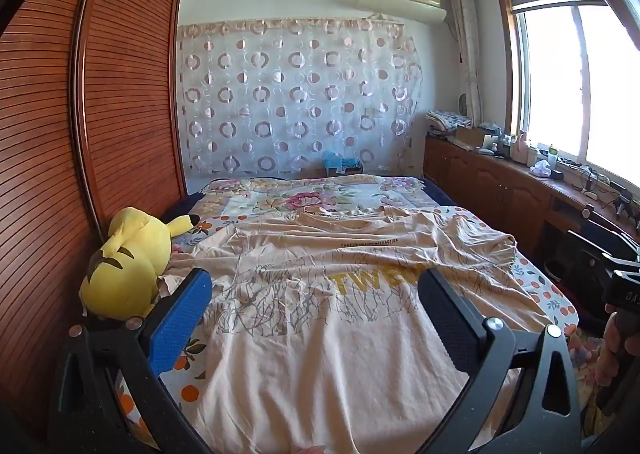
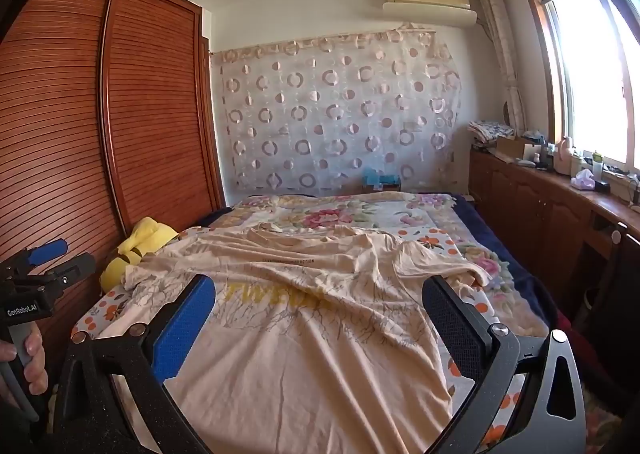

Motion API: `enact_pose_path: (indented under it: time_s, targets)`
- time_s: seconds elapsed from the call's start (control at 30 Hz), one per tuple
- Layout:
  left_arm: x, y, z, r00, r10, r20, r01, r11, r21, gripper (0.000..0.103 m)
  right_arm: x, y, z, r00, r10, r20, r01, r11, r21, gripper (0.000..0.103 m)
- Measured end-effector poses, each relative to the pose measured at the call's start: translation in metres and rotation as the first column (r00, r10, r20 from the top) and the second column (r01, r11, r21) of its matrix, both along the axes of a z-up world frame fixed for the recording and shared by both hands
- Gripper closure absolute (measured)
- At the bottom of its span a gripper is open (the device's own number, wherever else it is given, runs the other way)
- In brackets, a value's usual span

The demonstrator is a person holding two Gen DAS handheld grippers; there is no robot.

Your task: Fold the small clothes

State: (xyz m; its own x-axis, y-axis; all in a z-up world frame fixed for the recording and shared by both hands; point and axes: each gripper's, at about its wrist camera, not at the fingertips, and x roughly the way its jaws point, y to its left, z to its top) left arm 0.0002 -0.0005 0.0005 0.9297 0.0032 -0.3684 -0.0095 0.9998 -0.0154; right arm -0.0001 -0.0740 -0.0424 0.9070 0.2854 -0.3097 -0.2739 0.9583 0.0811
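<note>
Both tongs, left tongs [image 1: 316, 310] and right tongs [image 2: 320, 314], gape empty above the spread T-shirt [image 1: 320, 354], ready to pinch its near hem.

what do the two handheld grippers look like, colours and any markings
Both are black frames with silver round bolts. The left gripper and right gripper each carry one finger with a blue textured pad and one with a black textured pad. In the right wrist view the left gripper's body reads "GenRobot.AI", above a grey handle.

"TWE…" on shirt [image 1: 320, 318]; "GenRobot.AI" on left tongs [image 2: 60, 254]
</note>
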Motion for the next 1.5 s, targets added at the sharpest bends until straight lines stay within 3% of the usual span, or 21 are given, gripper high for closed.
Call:
enact_pose_path:
  time_s: [1.5]
  targets:
    - [0.001, 0.002, -0.009, 1.000, -0.001, 0.005, 0.001, 1.000, 0.002, 0.000, 0.001, 0.001, 0.000, 1.000, 0.000, 0.004, 0.000, 1.000, -0.003, 0.000]
